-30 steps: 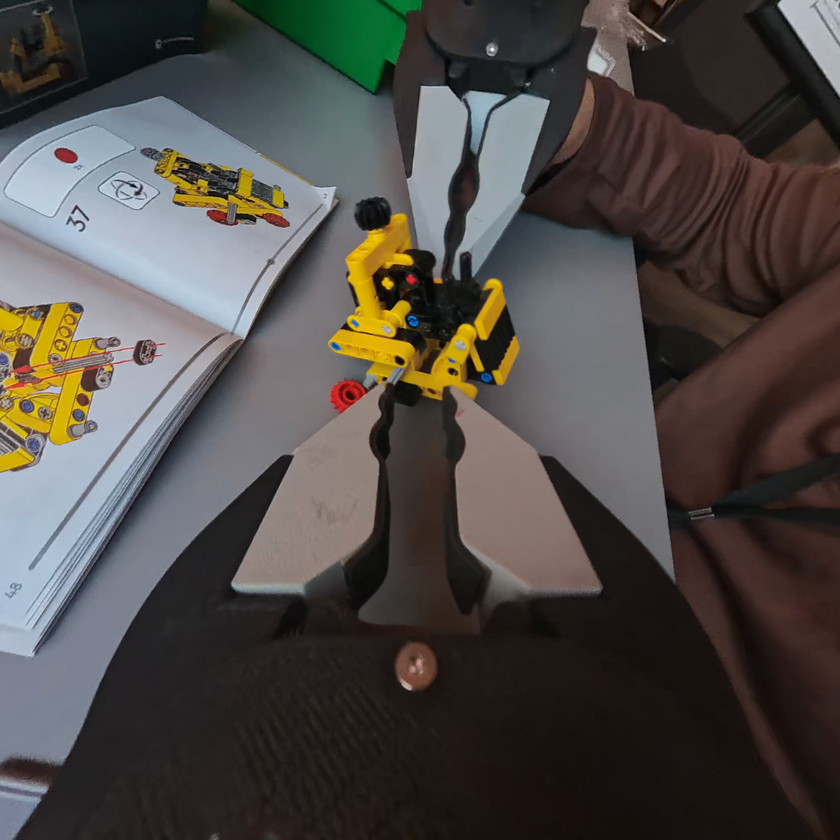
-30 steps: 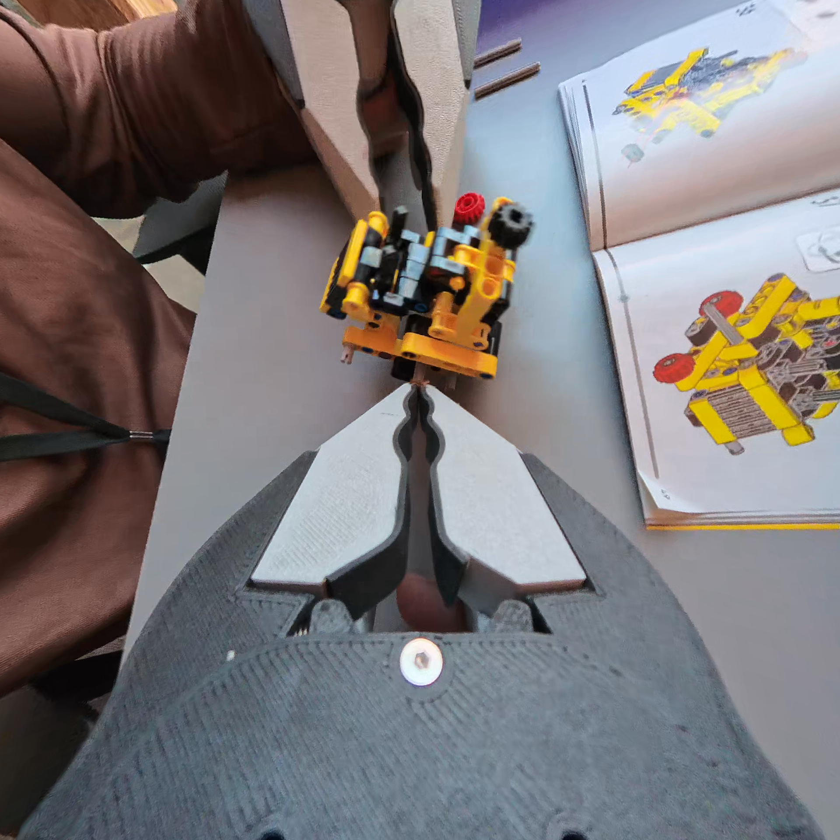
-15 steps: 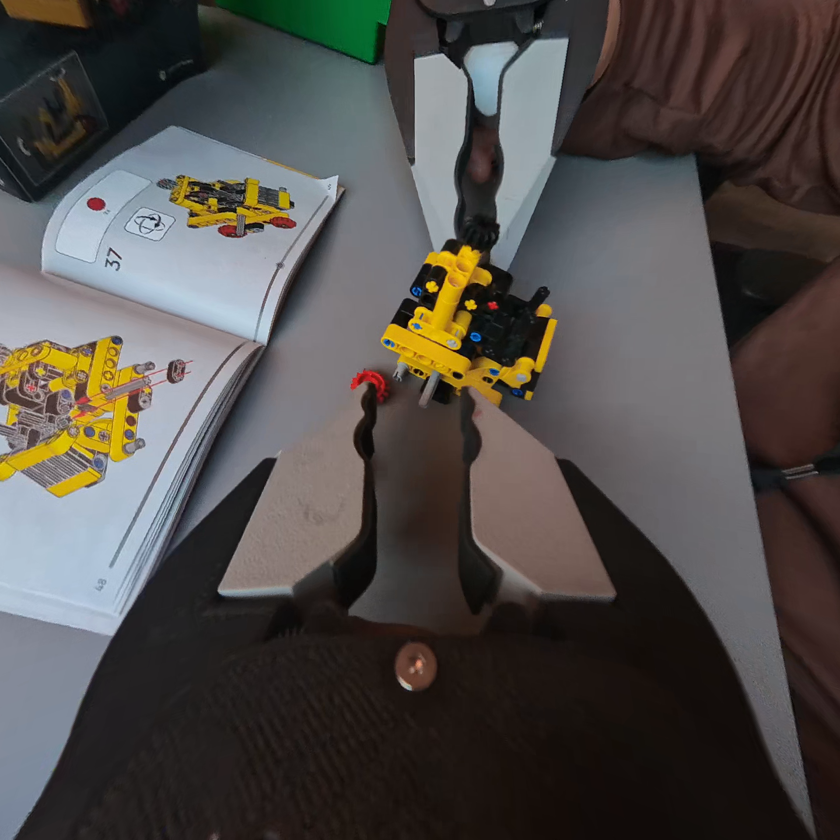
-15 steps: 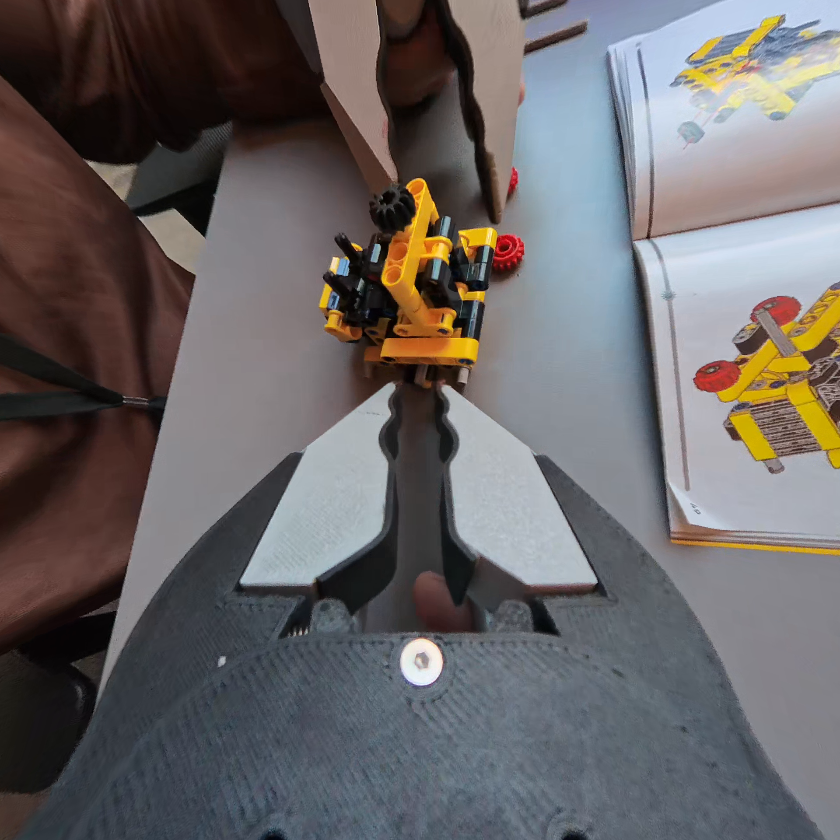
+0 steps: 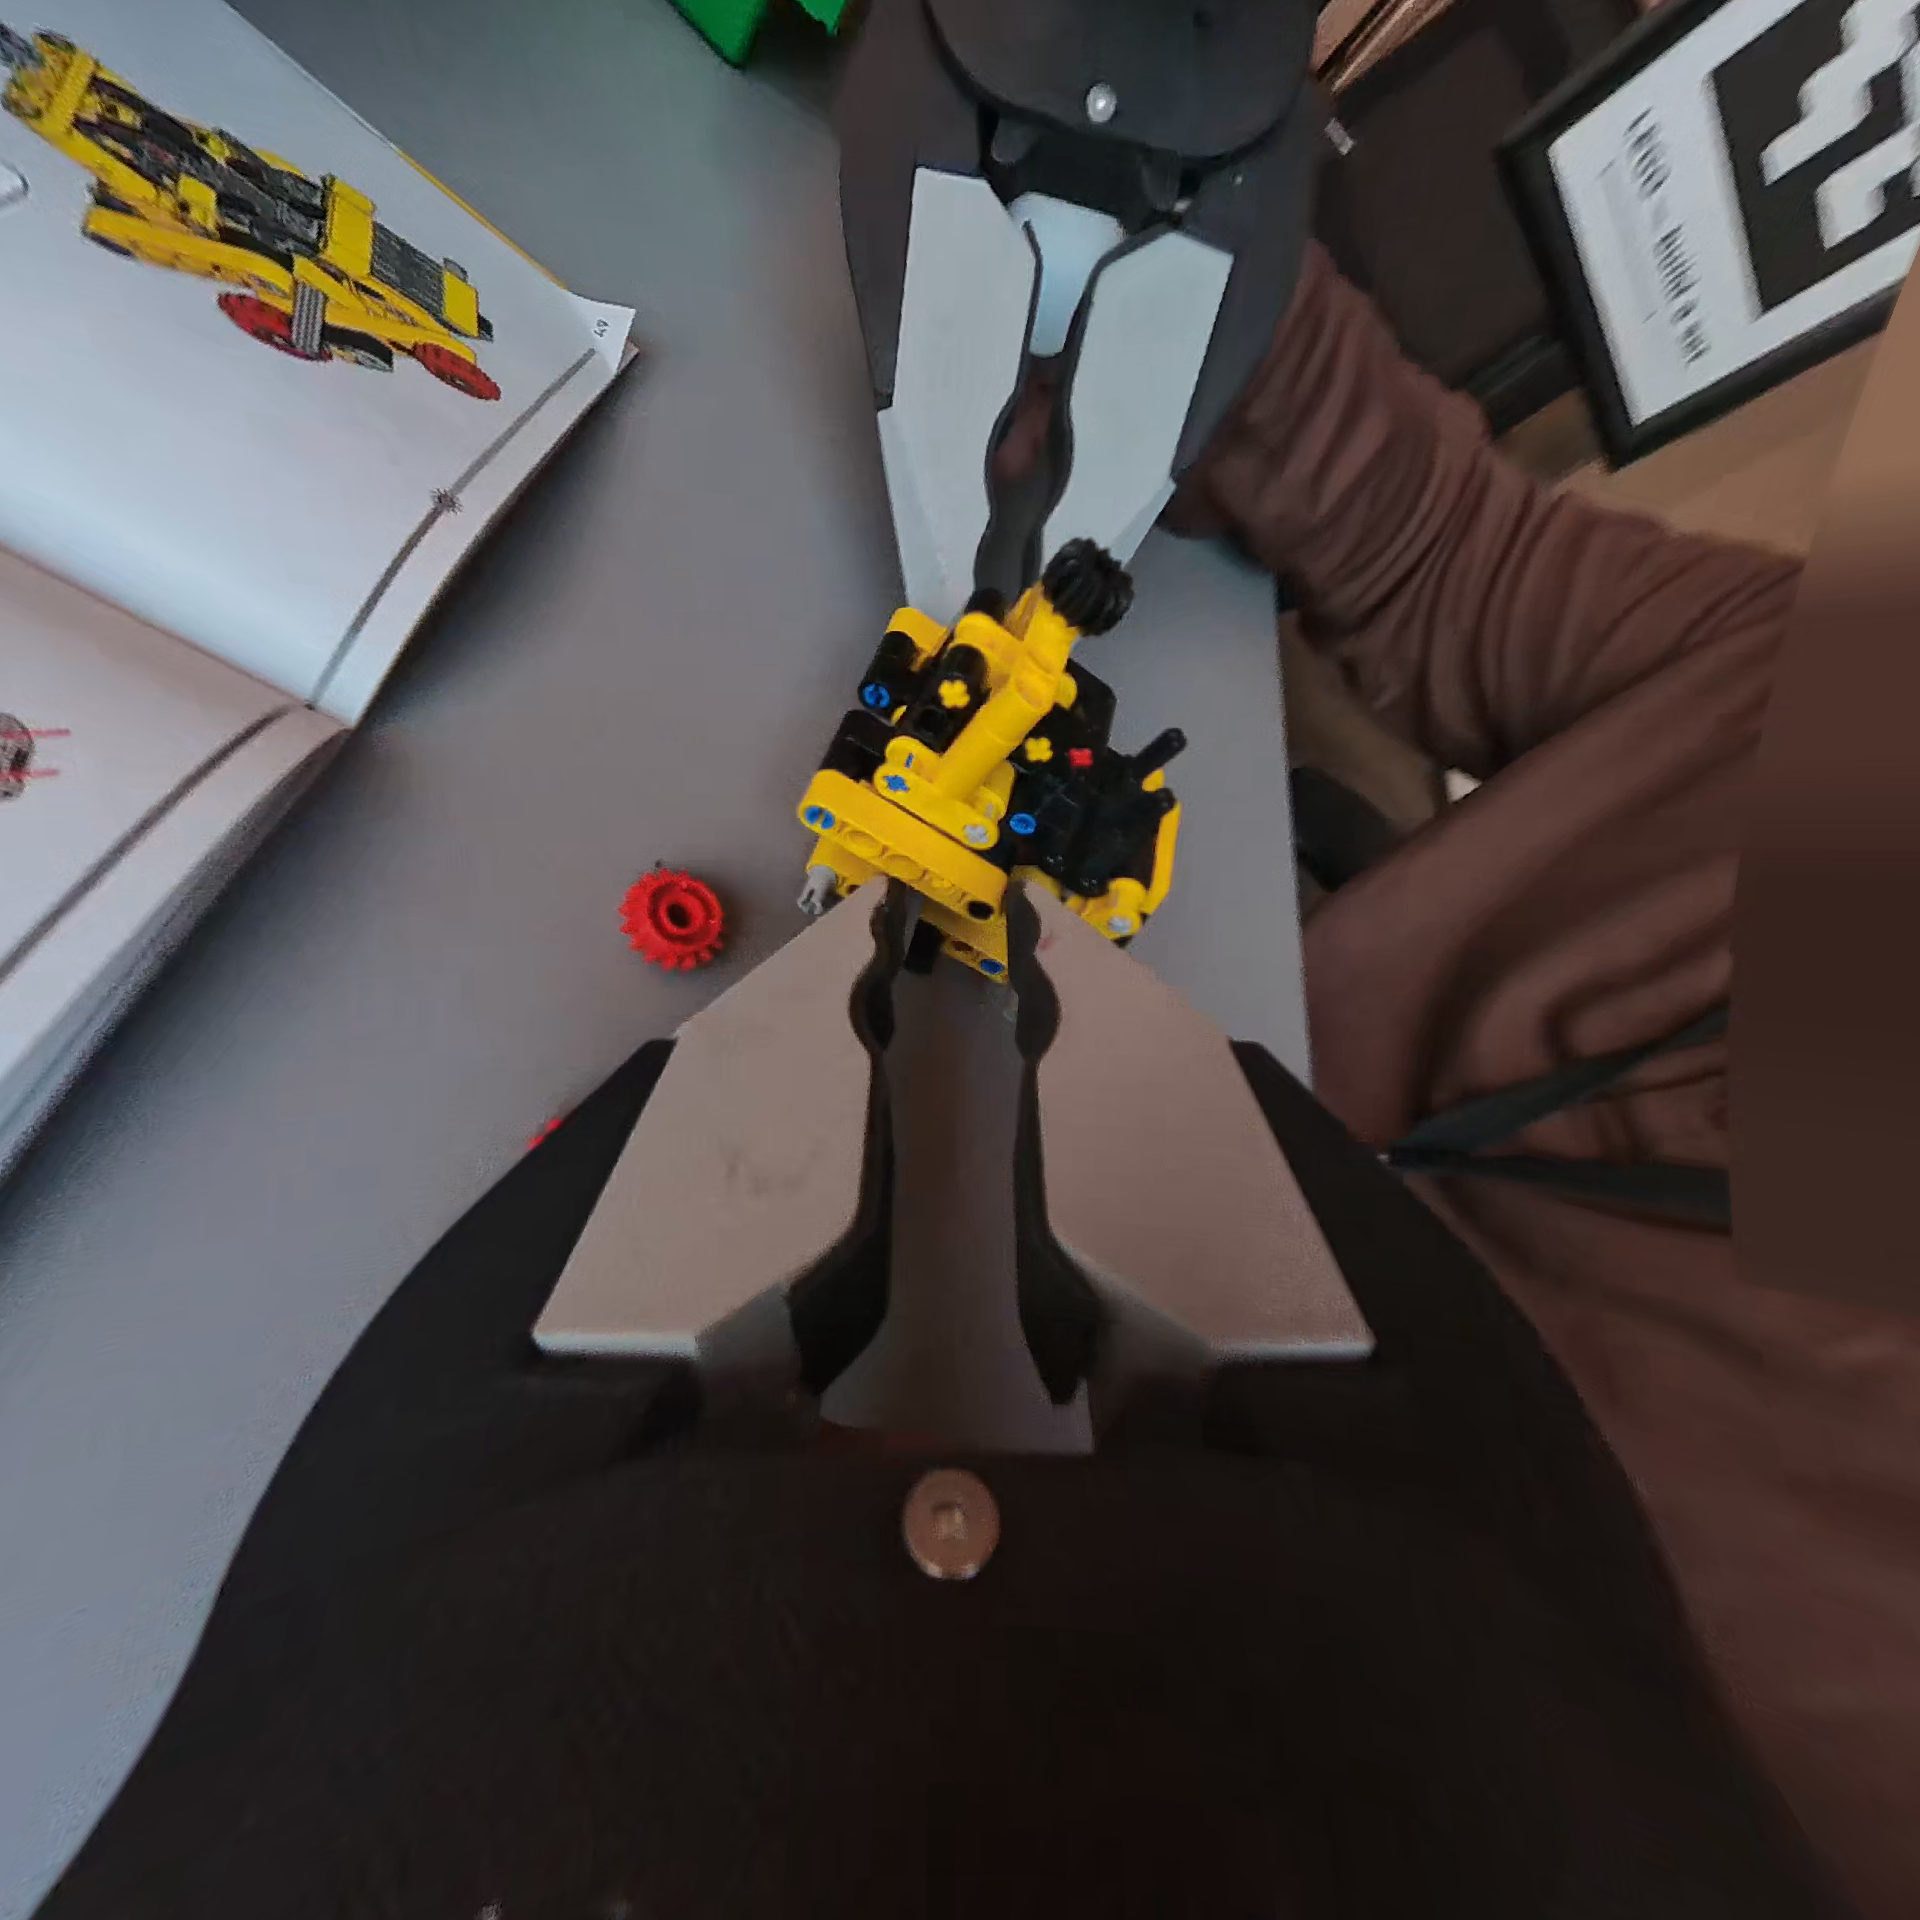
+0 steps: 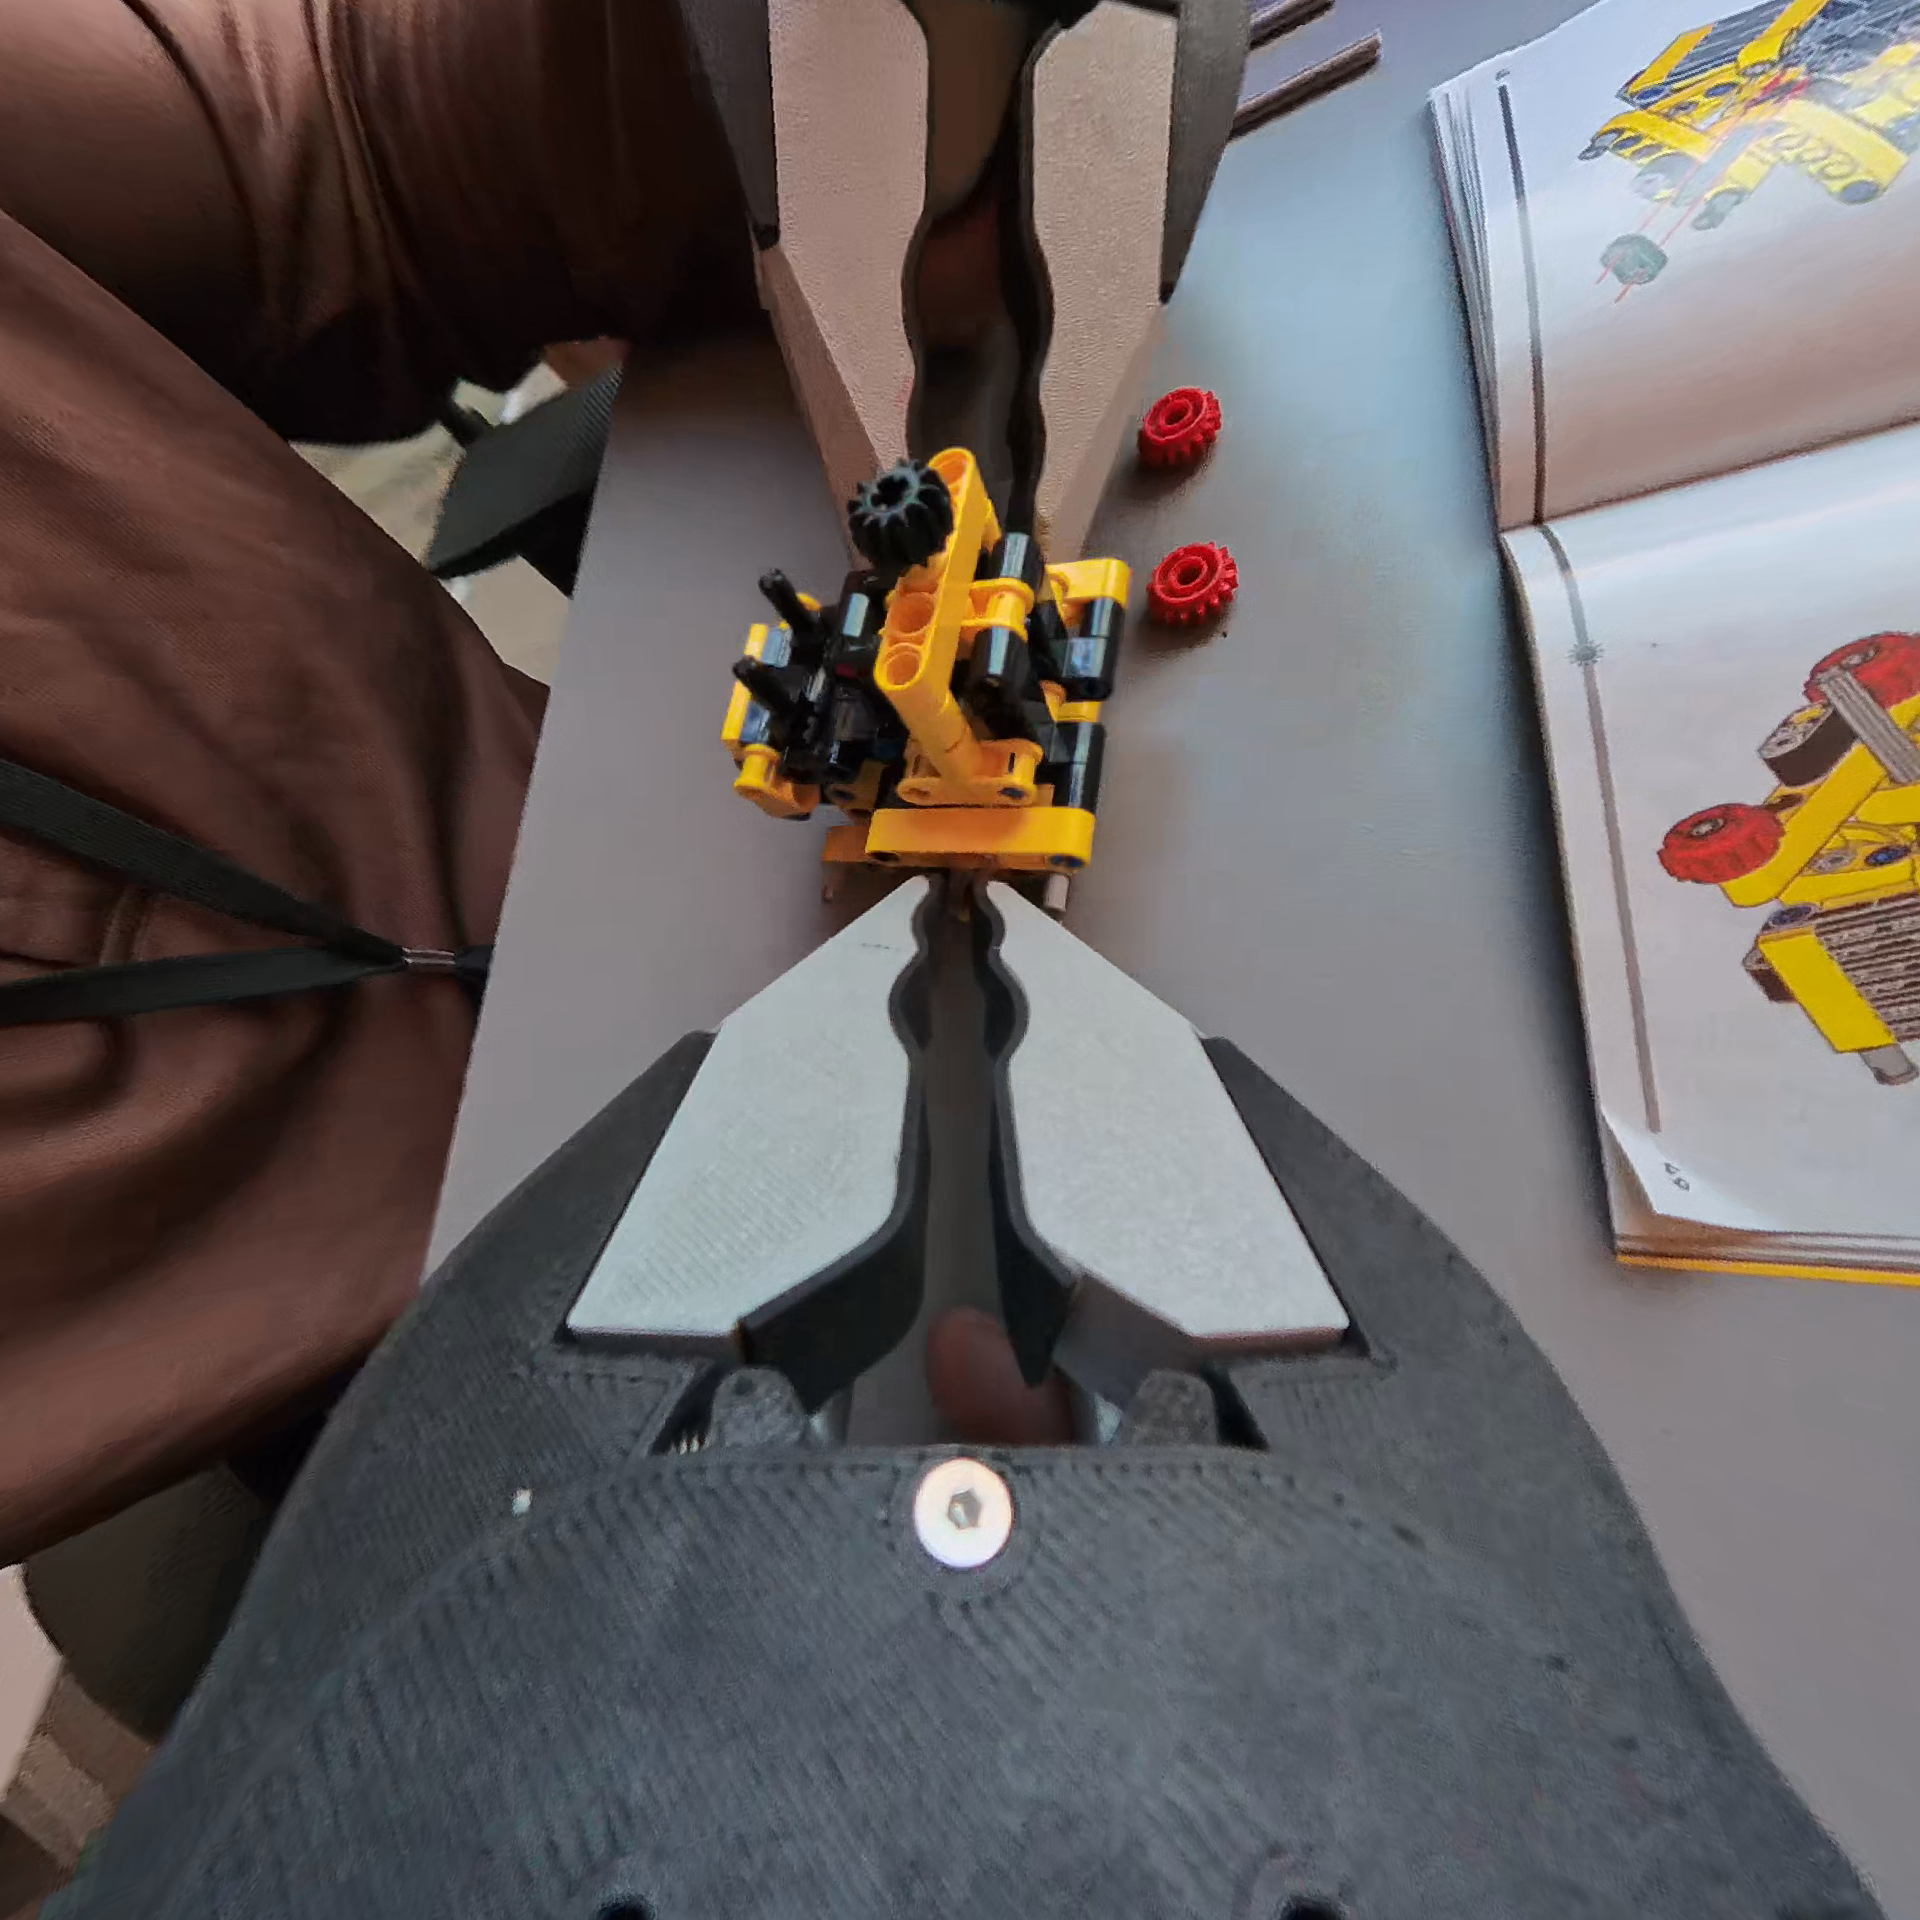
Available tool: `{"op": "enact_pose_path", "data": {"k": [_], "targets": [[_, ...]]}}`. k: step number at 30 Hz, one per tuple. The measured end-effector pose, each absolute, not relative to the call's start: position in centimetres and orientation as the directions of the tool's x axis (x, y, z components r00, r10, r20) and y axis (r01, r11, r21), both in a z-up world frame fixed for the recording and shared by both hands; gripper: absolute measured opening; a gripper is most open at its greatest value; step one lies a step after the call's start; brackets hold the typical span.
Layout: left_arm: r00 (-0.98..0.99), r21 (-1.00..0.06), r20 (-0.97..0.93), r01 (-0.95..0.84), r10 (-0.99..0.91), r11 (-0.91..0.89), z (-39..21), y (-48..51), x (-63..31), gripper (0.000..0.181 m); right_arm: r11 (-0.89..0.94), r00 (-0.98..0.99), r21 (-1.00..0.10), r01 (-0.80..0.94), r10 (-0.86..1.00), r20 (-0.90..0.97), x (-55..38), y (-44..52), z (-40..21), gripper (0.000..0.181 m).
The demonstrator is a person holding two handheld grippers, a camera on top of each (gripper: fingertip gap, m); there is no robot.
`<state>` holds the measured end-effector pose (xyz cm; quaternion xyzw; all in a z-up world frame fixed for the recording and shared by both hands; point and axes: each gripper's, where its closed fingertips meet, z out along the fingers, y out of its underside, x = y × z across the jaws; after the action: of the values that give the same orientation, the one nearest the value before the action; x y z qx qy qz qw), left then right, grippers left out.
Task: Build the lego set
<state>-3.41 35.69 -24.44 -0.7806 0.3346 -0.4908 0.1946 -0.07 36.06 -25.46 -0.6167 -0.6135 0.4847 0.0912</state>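
Between the two pairs of tongs, which face each other tip to tip across a grey table (image 5: 312, 1299), sits a partly built yellow and black lego model (image 5: 987, 790). Beyond the model in the left wrist view, the right tongs (image 5: 1013, 577) point back toward the camera; their tips are nearly together at the model's far edge, next to a black gear (image 5: 1086, 601) on the end of the model's raised yellow beam. Seen from their own camera, the right tongs (image 6: 961, 902) have only a thin gap at the tips, which touch the model's near edge; whether they pinch a part there cannot be told. The left tongs (image 5: 956, 914) are clenched on the model, their tips on either side of its near yellow edge.

To the left of the left tongs lies an open instruction booklet (image 5: 208, 468) with pictures of a yellow vehicle. A brown sleeve (image 5: 1455, 582) runs along the table edge to their right.

Just left of the left tongs' tips, a small red gear (image 5: 672, 917) lies loose on the table. The right wrist view shows two red gears (image 6: 1192, 582), one beside the model and another (image 6: 1177, 426) a little farther off.
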Motion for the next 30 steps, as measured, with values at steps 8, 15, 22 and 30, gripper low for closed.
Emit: {"op": "enact_pose_path", "data": {"k": [8, 15, 22, 30], "targets": [[0.348, -0.508, 0.768, -0.18, -0.538, -0.842, -24.6, 36.7, -3.7, 0.011, -0.393, -0.09, -0.622, 0.678, 0.795, -0.6, 0.3, 37.6, -26.0, 0.0], [0.496, -0.734, 0.442, -0.28, -0.748, -0.619, -24.7, 36.6, -5.3, 0.015, -0.253, -0.09, -0.661, 0.707, 0.894, -0.439, 1.8, 37.8, -27.0, 0.001], [0.514, -0.729, 0.079, -0.555, -0.854, -0.401, -26.9, 36.2, -5.1, 0.012, -0.103, -0.068, -0.722, 0.684, 0.977, -0.204, 1.2, 37.8, -27.1, 0.0], [0.465, -0.731, 0.099, -0.565, -0.88, -0.382, -26.8, 36.1, -4.1, 0.01, -0.011, -0.09, -0.737, 0.675, 0.991, -0.097, 0.8, 37.6, -27.1, 0.0]]}}
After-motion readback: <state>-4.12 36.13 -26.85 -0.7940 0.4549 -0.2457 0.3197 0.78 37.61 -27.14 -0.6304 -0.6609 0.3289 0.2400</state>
